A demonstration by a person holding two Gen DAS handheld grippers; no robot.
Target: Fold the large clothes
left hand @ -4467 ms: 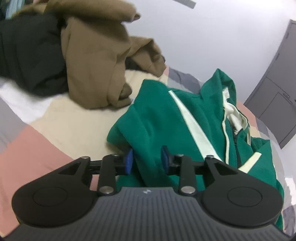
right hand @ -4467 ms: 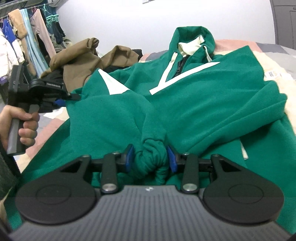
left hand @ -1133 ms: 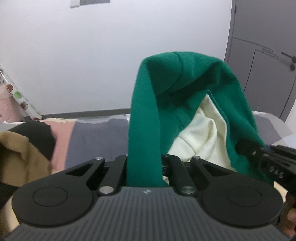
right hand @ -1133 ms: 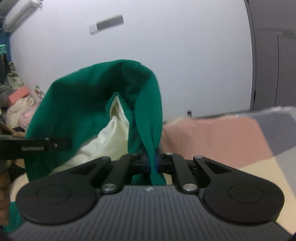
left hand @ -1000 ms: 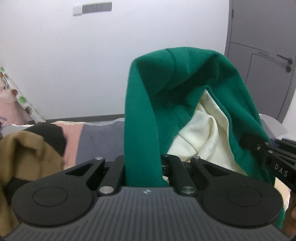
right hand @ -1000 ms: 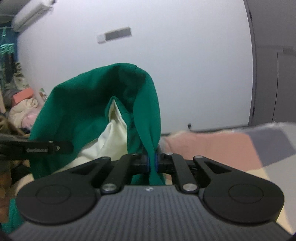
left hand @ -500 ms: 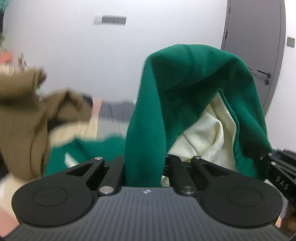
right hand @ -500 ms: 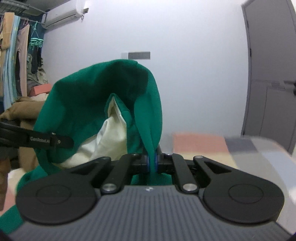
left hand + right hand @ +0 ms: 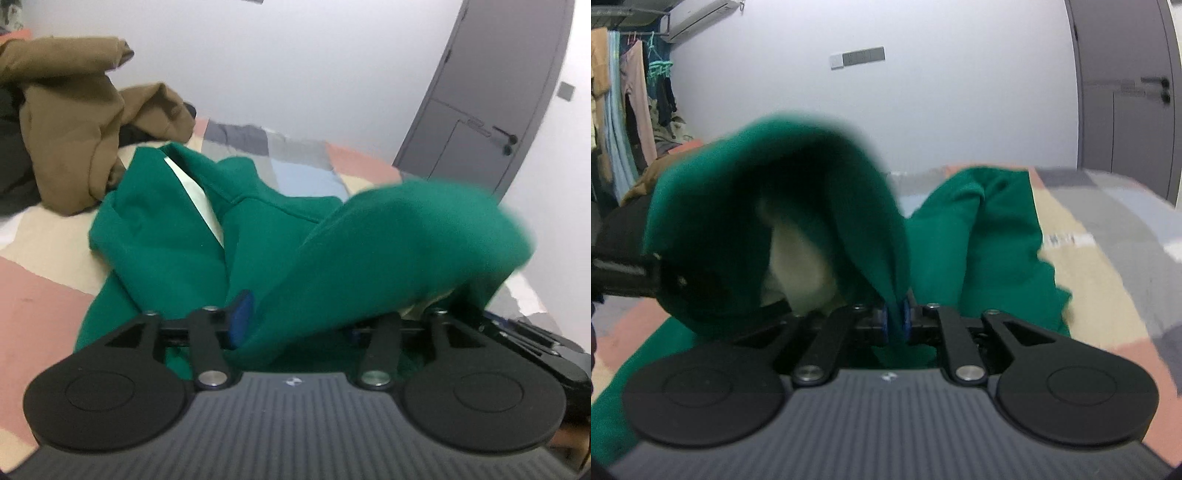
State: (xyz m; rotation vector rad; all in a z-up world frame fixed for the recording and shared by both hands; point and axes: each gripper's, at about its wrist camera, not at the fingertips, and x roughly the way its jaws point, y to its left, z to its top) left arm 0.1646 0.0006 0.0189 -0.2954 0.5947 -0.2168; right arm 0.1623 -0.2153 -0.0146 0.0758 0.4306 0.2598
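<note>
Green hoodie lies crumpled on patchwork bed, its hood w/ cream lining raised btwn both grippers, blurred. Left gripper: jaws opening, spread wide, hood fabric draped loose btwn them, not pinched. Right gripper: jaws opening but blue pads still nip hood edge. Brown garment heaped at bed's far left, by white wall; grey door at right.

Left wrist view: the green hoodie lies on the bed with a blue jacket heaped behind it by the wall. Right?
Not quite. The heap behind the green hoodie is brown, not blue, as the left wrist view shows. The hoodie does lie on the bed, and the heap sits by the wall.
</note>
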